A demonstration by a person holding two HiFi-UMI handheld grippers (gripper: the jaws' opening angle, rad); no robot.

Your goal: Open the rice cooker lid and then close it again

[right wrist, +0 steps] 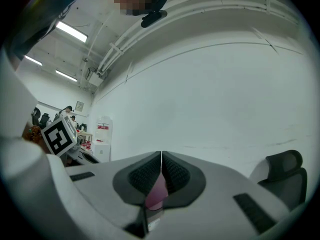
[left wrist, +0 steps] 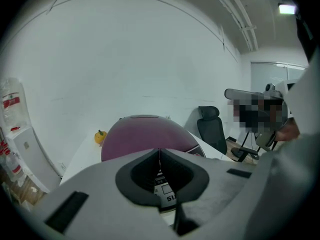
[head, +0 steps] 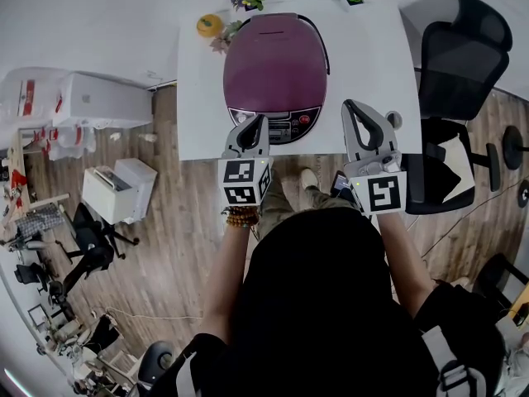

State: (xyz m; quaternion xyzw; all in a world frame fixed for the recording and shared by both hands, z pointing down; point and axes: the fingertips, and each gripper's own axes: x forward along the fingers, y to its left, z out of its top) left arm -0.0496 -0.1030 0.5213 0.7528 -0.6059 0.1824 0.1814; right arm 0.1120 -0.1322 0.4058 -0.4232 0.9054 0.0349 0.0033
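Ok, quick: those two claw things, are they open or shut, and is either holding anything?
Left gripper: closed, holding nothing, at the front of the rice cooker.
Right gripper: closed, holding nothing.

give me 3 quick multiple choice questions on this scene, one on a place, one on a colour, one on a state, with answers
1. Where is the yellow fruit relative to the rice cooker?
A on top of it
B on the table, behind it to the left
C on the floor

2. What colour is the cooker's lid?
A white
B purple
C black

3. How do the fingers of the left gripper stand?
A wide apart
B clamped on a handle
C shut, empty

B, it lies on the white tabletop.
B, the dome is purple.
C, they meet with nothing between.
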